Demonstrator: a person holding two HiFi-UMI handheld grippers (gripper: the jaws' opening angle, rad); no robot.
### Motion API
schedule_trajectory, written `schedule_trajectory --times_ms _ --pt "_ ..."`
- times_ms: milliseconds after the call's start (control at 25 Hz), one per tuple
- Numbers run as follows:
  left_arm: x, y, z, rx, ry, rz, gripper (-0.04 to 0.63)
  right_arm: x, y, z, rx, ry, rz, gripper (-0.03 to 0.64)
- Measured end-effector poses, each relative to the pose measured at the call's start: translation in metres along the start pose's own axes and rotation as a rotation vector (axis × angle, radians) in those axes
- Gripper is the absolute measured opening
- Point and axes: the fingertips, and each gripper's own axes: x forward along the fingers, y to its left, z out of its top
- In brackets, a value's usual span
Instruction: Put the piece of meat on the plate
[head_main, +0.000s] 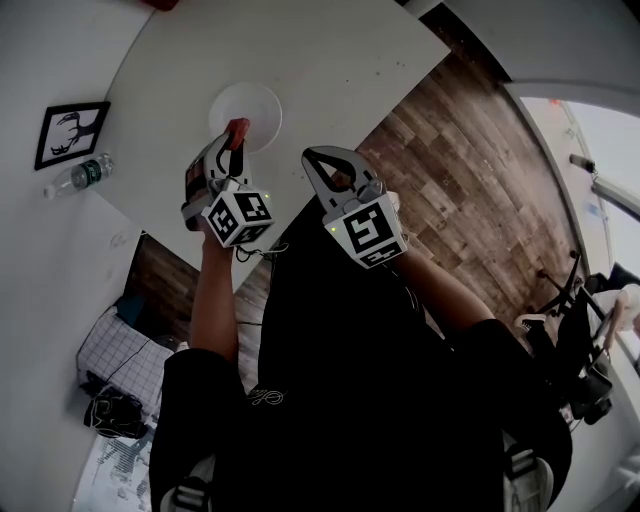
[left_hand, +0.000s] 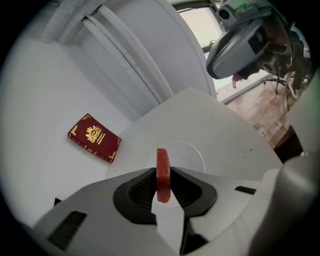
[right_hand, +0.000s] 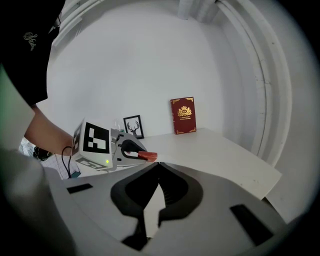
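No wording is legible. The dark red hardback book (left_hand: 94, 138), at ten o'clock in the left gripper view, bears gold lettering too small to read. So does the green label on the clear plastic bottle (head_main: 80, 175), at nine o'clock in the head view.

White table (head_main: 340, 60), white plate (head_main: 257, 103) on it

Matt white table (head_main: 340, 60) stands on wood-plank floor (head_main: 470, 180) (rough-grained).
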Motion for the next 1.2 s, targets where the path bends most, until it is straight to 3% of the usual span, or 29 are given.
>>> schedule_trajectory --times_ms 200,400,640,920,1200 --pt "0.009 0.0 -0.005 0.134 0.032 0.019 0.083 -0.003 -0.002 -0.003 0.002 0.008 -0.012 0.021" --pt "0.019 0.001 -0.006 0.15 0.037 0.014 0.083 -0.007 -0.001 -0.007 0.003 0.017 -0.017 0.021" --pt "0.032 -0.003 0.001 0.248 0.036 0.01 0.083 -0.013 -0.006 -0.012 0.015 0.025 -0.04 0.021" --pt "0.046 -0.001 0.002 0.313 0.051 0.027 0.083 -0.016 -0.014 -0.012 0.02 0.03 -0.059 0.021" --pt "0.05 -0.002 0.006 0.336 0.042 0.036 0.083 -0.017 -0.019 -0.019 0.018 0.046 -0.062 0.021"
